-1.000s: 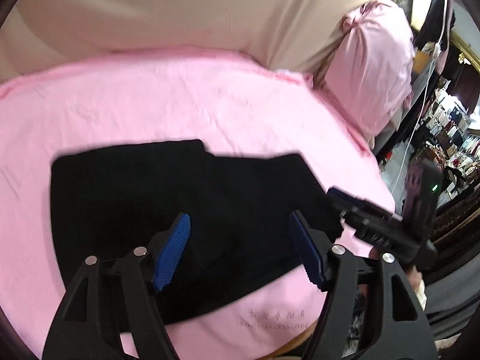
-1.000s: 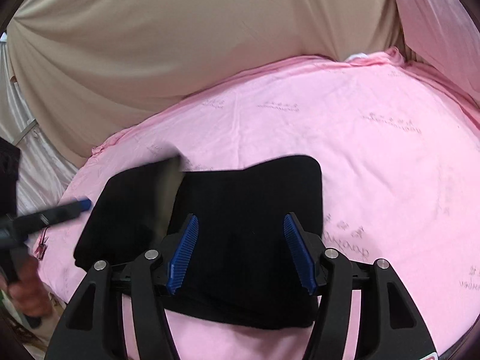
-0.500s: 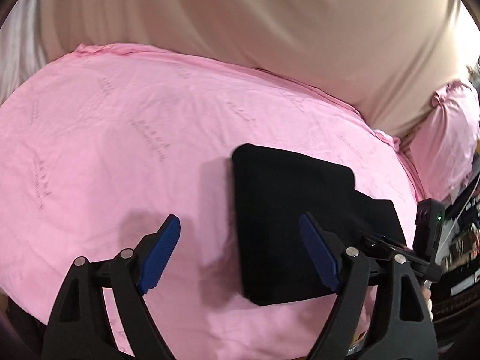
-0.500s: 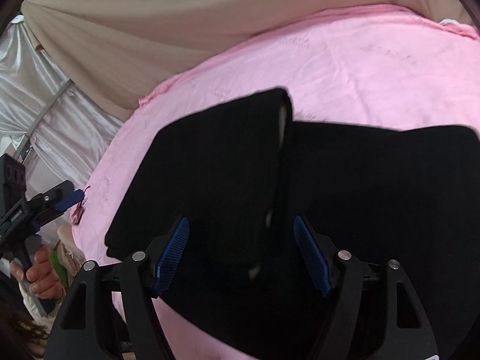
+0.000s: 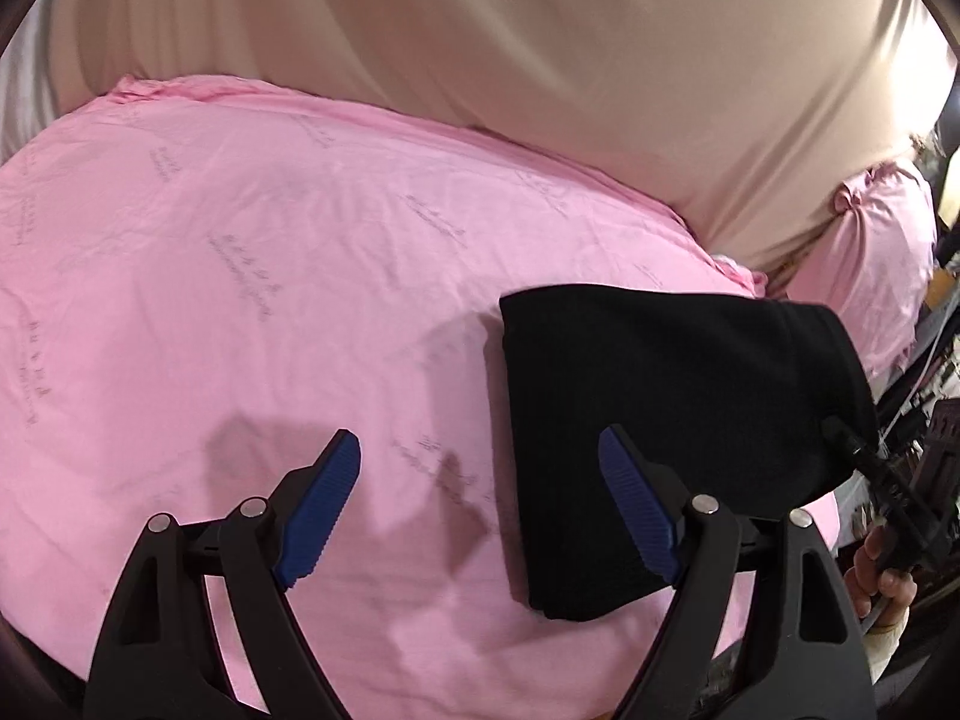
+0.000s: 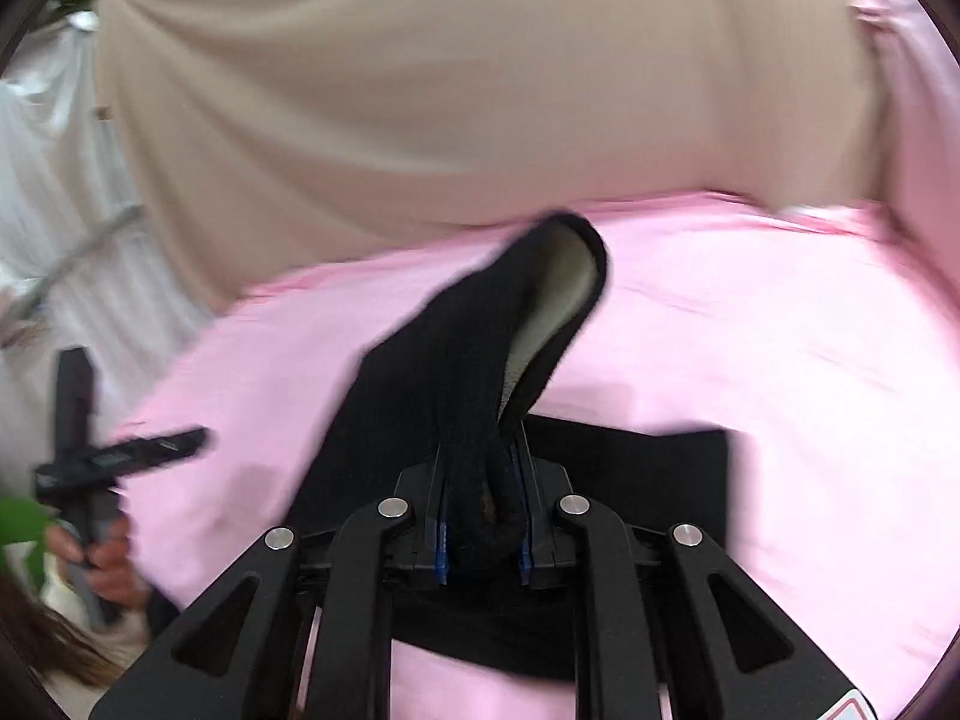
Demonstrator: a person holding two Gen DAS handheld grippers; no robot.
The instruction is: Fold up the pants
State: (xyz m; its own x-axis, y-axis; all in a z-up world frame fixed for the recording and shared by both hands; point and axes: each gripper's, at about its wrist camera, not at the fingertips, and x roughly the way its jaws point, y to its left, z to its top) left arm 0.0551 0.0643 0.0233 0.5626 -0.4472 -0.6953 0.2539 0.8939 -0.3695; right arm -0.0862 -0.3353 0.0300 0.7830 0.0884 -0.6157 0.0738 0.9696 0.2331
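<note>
The black pants (image 5: pixel 660 414) lie folded on the pink sheet (image 5: pixel 240 276) at the right of the left wrist view. My left gripper (image 5: pixel 480 504) is open and empty, hovering above the sheet just left of the pants. My right gripper (image 6: pixel 480 528) is shut on a bunched edge of the pants (image 6: pixel 474 372) and lifts it, so a flap with pale lining stands up; the rest lies flat beneath. The right gripper also shows in the left wrist view (image 5: pixel 888 504) at the pants' right edge.
A beige cloth backdrop (image 5: pixel 540 60) hangs behind the bed. A pink pillow (image 5: pixel 870 252) sits at far right. The left gripper's handle and the person's hand (image 6: pixel 90 480) show at the left of the right wrist view. White curtain (image 6: pixel 48 180) at left.
My right gripper has closed on the pants' edge and raised it. My left gripper has stayed open and drifted slightly left of the pants.
</note>
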